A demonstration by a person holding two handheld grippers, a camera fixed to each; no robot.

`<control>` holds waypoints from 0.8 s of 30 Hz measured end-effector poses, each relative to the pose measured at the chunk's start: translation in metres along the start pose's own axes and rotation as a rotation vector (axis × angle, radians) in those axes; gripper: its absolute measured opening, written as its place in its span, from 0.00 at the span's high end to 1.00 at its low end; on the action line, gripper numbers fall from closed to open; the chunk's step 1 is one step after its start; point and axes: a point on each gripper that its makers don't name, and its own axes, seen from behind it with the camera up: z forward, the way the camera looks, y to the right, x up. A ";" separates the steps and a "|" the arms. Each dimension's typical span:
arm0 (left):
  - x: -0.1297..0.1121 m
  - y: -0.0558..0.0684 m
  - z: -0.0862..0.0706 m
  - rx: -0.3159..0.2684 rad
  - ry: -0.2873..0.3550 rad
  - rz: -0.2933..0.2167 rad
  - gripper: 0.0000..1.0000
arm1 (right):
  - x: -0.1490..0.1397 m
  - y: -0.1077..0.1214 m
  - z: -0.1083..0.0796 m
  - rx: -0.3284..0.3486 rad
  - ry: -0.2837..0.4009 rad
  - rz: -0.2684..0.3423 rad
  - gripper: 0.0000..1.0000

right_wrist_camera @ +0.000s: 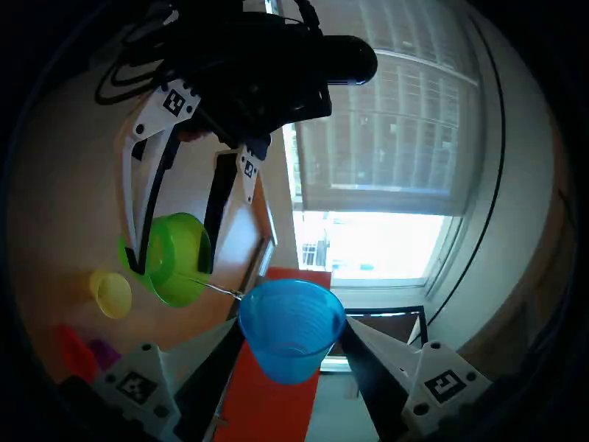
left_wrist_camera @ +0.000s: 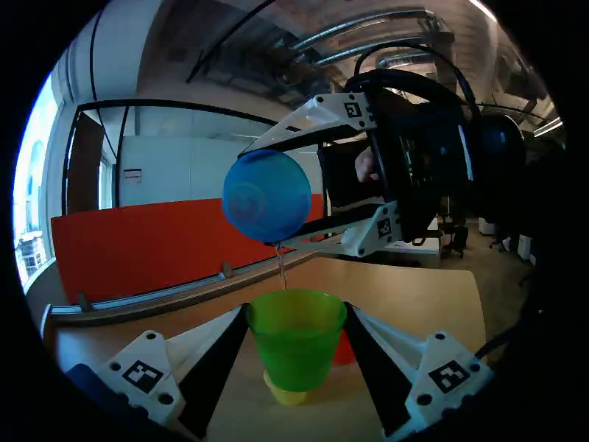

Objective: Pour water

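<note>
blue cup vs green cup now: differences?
Pose: the blue cup is tipped sideways, the green cup upright. Role: a thin water stream leaves the blue cup's rim and falls into the green cup. Height: the blue cup hangs above the green cup. Holder: right gripper holds the blue cup, left gripper the green cup. Both: tapered plastic cups.

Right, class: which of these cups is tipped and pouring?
The blue cup, tilted in the right gripper, streaming into the upright green cup; the yellow cup sits unheld.
</note>
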 end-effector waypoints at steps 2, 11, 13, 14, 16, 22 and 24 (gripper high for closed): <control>0.000 0.000 0.000 0.000 0.000 -0.001 0.10 | 0.000 0.000 0.000 -0.002 0.000 -0.004 0.10; 0.002 0.000 0.000 -0.001 0.003 -0.001 0.10 | 0.010 0.000 -0.002 -0.004 0.008 -0.020 0.10; 0.002 0.001 0.000 -0.001 0.003 0.000 0.10 | 0.012 0.000 -0.003 -0.004 0.009 -0.024 0.10; 0.002 0.001 0.000 -0.001 0.003 0.001 0.10 | 0.013 0.000 -0.003 -0.004 0.009 -0.026 0.10; 0.002 0.001 0.000 -0.001 0.003 0.001 0.10 | 0.015 -0.001 -0.004 -0.004 0.011 -0.028 0.10; 0.003 0.001 0.000 -0.001 0.004 0.000 0.10 | 0.021 -0.001 -0.006 -0.004 0.014 -0.029 0.10; 0.004 0.001 0.000 -0.001 0.003 0.000 0.10 | 0.023 -0.002 -0.007 -0.003 0.015 -0.029 0.10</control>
